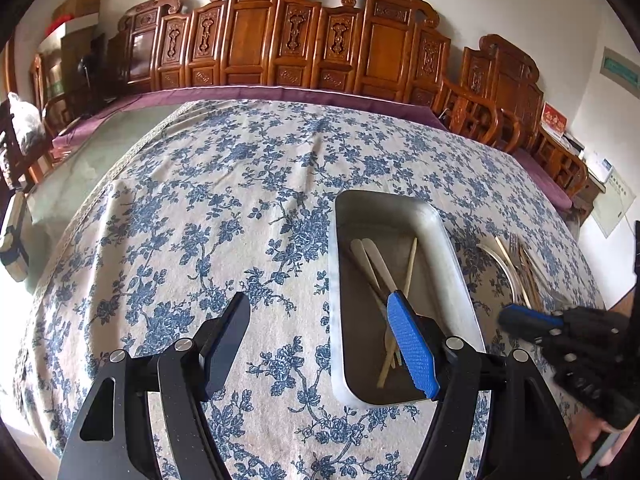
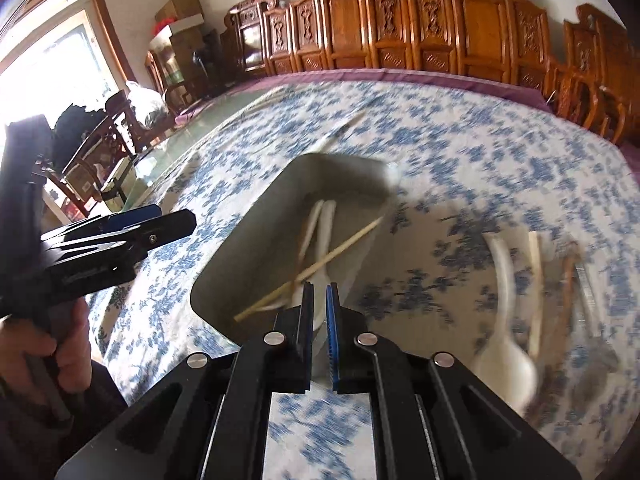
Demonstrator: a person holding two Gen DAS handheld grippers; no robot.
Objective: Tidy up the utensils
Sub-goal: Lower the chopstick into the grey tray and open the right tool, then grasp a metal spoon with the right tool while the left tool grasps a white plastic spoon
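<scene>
A: Where are the utensils?

B: Some lie in the tray (image 1: 448,240) on the desk (image 1: 200,220), toward its right side: two pale flat sticks (image 1: 370,258) and a chopstick (image 1: 410,266) crossing them. The rest sit on a plate (image 1: 506,268) just right of the tray, near the desk's right edge; a white spoon (image 2: 510,344) shows there, the others are blurred.

A: And the left hand-held gripper (image 1: 320,340)?

B: Jaws wide apart, nothing between them. It hangs over the desk's near edge, its right finger in front of the tray's near end.

A: The right hand-held gripper (image 2: 320,312)?

B: Nearly closed, only a thin gap between the fingers. It hangs at the tray's near right corner. I see nothing clamped in it, though the view is smeared.
</scene>
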